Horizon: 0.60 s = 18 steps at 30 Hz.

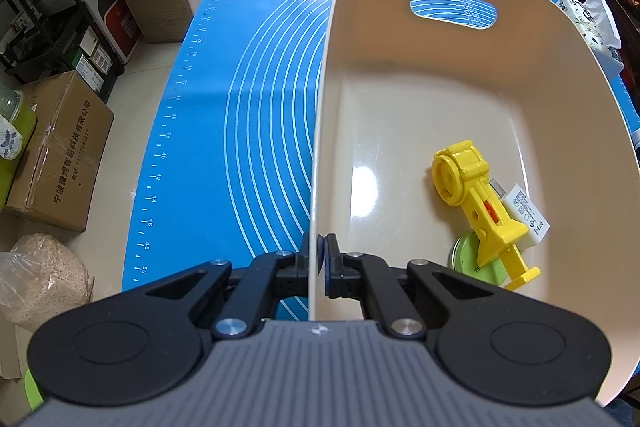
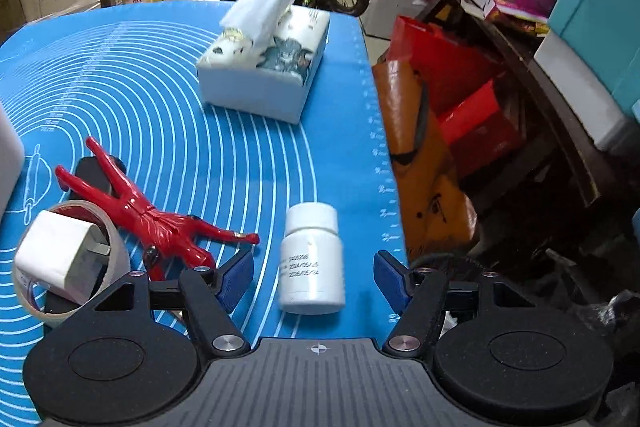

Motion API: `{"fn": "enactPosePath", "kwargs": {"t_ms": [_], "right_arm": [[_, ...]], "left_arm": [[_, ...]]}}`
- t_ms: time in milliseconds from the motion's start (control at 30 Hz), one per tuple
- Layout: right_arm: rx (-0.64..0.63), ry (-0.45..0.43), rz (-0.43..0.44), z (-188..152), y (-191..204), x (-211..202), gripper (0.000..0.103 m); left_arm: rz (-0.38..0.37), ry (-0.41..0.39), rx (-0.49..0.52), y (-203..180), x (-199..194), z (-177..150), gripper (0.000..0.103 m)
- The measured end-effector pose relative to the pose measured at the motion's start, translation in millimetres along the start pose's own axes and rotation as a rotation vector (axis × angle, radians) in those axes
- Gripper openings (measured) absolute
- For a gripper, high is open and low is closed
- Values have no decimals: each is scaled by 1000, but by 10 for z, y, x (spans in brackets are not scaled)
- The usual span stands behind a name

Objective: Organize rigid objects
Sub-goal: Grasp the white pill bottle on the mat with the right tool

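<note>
In the left wrist view my left gripper (image 1: 319,255) is shut on the near left wall of a cream plastic bin (image 1: 400,75). Inside the bin lie a yellow plastic toy (image 1: 476,203), a white charger (image 1: 528,215) and a green disc (image 1: 466,257). In the right wrist view my right gripper (image 2: 314,273) stands open on either side of a white pill bottle (image 2: 312,259) that lies on the blue mat (image 2: 140,87); its pads (image 2: 236,277) do not touch the bottle. A red figurine (image 2: 156,219), a tape roll (image 2: 116,247) and a white plug adapter (image 2: 56,255) lie to the left.
A tissue box (image 2: 264,71) stands at the far side of the mat. The mat's right edge (image 2: 384,167) runs close to the bottle, with orange and red bags (image 2: 432,147) on the floor beyond. Cardboard boxes (image 1: 60,155) stand to the left of the table.
</note>
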State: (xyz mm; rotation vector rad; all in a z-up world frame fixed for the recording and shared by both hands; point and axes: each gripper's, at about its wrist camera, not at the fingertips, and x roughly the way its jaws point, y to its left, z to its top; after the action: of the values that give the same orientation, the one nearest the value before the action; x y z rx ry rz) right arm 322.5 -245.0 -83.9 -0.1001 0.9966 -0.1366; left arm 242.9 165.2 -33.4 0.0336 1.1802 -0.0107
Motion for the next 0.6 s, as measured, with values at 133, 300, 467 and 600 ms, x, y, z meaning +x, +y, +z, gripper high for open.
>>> {"fn": "enactPosePath", "kwargs": {"t_ms": [133, 300, 467, 600], "right_arm": [[28, 1, 16, -32, -18, 73, 59], [26, -7, 28, -55, -33, 85, 48], [33, -37, 20, -49, -52, -15, 44], [45, -58, 28, -29, -45, -146, 44]], "left_arm": [[0, 1, 1, -9, -2, 0, 6], [1, 1, 0, -8, -3, -1, 6], [1, 1, 1, -9, -3, 1, 6], [-1, 0, 0, -7, -3, 1, 6]]}}
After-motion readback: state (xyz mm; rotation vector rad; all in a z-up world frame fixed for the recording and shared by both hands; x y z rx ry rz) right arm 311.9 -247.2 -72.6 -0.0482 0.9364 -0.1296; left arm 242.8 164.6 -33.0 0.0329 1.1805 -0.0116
